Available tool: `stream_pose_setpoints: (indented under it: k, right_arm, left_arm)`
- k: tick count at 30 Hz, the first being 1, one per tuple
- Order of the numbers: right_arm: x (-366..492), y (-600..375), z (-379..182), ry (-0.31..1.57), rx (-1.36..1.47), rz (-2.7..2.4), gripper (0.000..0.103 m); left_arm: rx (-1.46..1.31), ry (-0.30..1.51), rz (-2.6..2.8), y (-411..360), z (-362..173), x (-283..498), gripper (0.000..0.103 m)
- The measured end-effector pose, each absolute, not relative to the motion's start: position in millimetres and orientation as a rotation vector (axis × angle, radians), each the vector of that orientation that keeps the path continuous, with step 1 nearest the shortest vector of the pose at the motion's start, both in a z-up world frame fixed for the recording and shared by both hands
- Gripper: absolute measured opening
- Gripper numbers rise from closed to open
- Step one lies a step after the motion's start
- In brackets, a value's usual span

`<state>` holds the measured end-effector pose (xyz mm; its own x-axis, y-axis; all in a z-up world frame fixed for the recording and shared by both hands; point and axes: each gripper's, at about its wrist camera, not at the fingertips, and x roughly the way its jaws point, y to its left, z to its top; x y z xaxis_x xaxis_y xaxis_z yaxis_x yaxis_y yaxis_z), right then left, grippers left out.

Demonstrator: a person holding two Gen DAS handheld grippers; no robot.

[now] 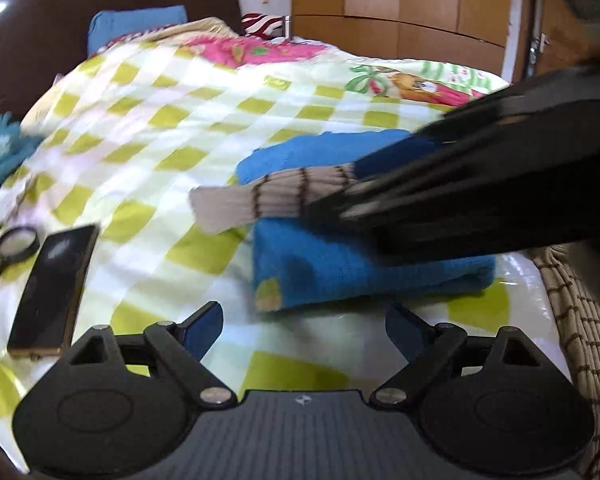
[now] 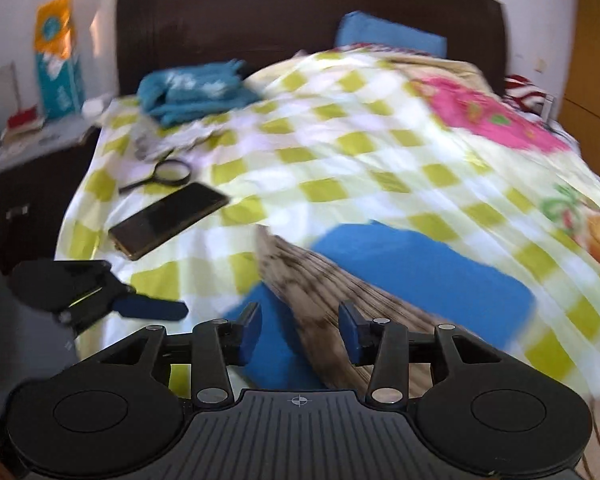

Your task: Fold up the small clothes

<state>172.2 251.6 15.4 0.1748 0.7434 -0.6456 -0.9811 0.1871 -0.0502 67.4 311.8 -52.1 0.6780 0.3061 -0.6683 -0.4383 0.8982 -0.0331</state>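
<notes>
Big bed with a yellow-green checked cotton sheet (image 2: 340,148) fills both views. The folded blue knit garment (image 1: 360,272) sits at the near edge, around 5 o'clock in the right wrist view. A beige ribbed sleeve with dark stripes (image 1: 260,196) crosses it. Right gripper (image 2: 300,334) has its fingers apart around that sleeve, not clamped. Left gripper (image 1: 304,328) is spread wide, empty. Black slab phone (image 2: 168,220) lies at 9 o'clock, black round magnifying glass (image 2: 172,172) just beyond.

Folded blue knit garment (image 1: 364,276); beige ribbed sleeve (image 1: 268,200), dark-striped; yellow-green-and-white checked bedsheet (image 1: 148,128); black phone (image 2: 168,220); black-rimmed magnifier (image 2: 172,172).
</notes>
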Motion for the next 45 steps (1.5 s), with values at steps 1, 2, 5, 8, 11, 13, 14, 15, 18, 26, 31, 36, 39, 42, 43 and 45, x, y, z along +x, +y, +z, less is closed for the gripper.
stream_pose_setpoints:
  k: [1, 2, 5, 8, 11, 13, 14, 15, 18, 26, 31, 36, 39, 42, 43, 45]
  right_arm:
    - [168.4, 261.2, 11.6, 0.546, -0.543, 1.298, 0.042]
    - [165.3, 274.2, 6.7, 0.544, -0.569, 1.296, 0.042]
    - [156.0, 295.1, -4.7, 0.509, -0.644, 1.249, 0.027]
    - [166.1, 290.6, 6.8, 0.558, -0.540, 1.229, 0.008]
    - [191.2, 258.0, 35.5, 0.579, -0.333, 1.183, 0.006]
    - [215.6, 223.6, 56.8, 0.601, -0.169, 1.126, 0.005]
    - [229.1, 199.8, 67.2, 0.603, -0.087, 1.087, 0.005]
    - [241.2, 176.6, 75.8, 0.602, -0.016, 1.048, 0.005]
    - [272.2, 91.2, 90.6, 0.581, 0.157, 0.898, 0.005]
    - [282.1, -110.1, 41.0, 0.596, 0.378, 0.482, 0.005]
    - [299.5, -164.6, -26.0, 0.732, 0.427, 0.347, 0.008]
    - [306.3, -188.4, -51.9, 0.776, 0.540, 0.376, 0.018]
    - [312.6, -196.8, -55.4, 0.759, 0.587, 0.364, 0.026]
    - [323.2, -203.1, -59.4, 0.773, 0.645, 0.356, 0.028]
    - [322.6, -205.5, -57.7, 0.767, 0.657, 0.344, 0.021]
    - [316.9, -211.6, -47.3, 0.717, 0.663, 0.321, 0.011]
  left_arm:
    - [-0.206, 0.710, 0.424, 313.6, -52.5, 63.8, 0.101]
    - [-0.214, 0.709, 0.425, 315.1, -52.1, 63.3, 0.101]
    - [-0.231, 0.708, 0.423, 318.6, -51.0, 61.8, 0.101]
    - [-0.228, 0.688, 0.410, 317.2, -44.3, 61.6, 0.101]
    - [-0.203, 0.664, 0.385, 306.6, -34.8, 68.5, 0.101]
    - [-0.181, 0.645, 0.354, 295.7, -27.0, 78.8, 0.101]
    - [-0.169, 0.633, 0.335, 288.9, -22.3, 85.1, 0.101]
    - [-0.158, 0.620, 0.311, 280.9, -17.1, 92.6, 0.101]
    - [-0.127, 0.582, 0.226, 251.7, -3.4, 118.1, 0.101]
    - [0.020, 0.600, -0.013, 147.5, -10.6, 195.6, 0.101]
    - [0.138, 0.687, -0.102, 91.2, -35.6, 224.8, 0.101]
    - [0.185, 0.720, -0.129, 65.2, -42.5, 227.8, 0.101]
    - [0.198, 0.725, -0.133, 60.0, -41.4, 232.2, 0.101]
    - [0.194, 0.717, -0.137, 53.7, -39.9, 238.4, 0.101]
    - [0.195, 0.710, -0.135, 52.5, -38.9, 240.4, 0.101]
    - [0.189, 0.692, -0.143, 49.7, -35.6, 241.0, 0.101]
